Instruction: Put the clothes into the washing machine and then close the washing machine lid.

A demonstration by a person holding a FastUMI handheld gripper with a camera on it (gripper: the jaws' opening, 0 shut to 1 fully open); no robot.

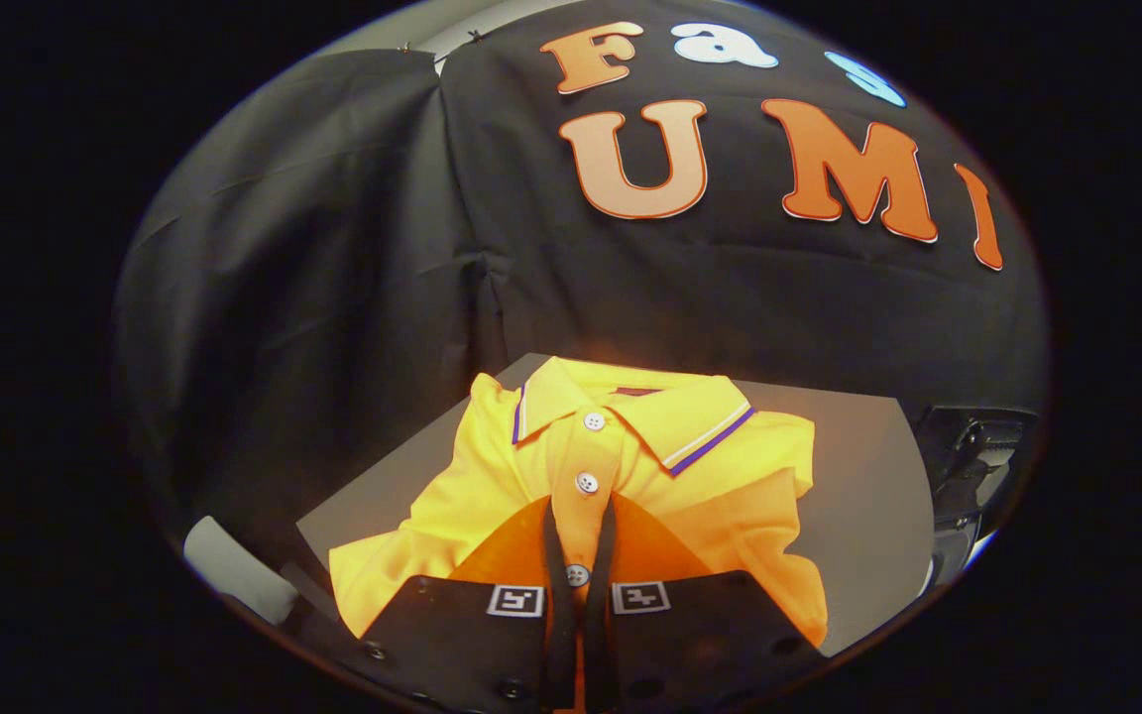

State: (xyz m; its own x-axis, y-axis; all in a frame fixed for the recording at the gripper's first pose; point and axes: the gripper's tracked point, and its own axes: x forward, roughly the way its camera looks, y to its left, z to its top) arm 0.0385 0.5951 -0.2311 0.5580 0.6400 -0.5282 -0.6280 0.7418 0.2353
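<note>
Folded yellow polo shirt (621, 466) on a grey table (868, 506).
Tool (579, 516) narrowed, its fingers pinching the soft buttoned placket below the striped collar.

Beyond my reach a flat grey rectangular tabletop (868, 486) stretches away to the far side, matte and smooth. Behind it hangs the black draped cloth wall of the booth (333, 297), creased in long vertical folds, with a seam running down left of centre. At the far right sits a dark, glossy black piece of equipment (972, 466). Near left lies a pale grey rounded object (234, 570), too blurred to identify.
</note>
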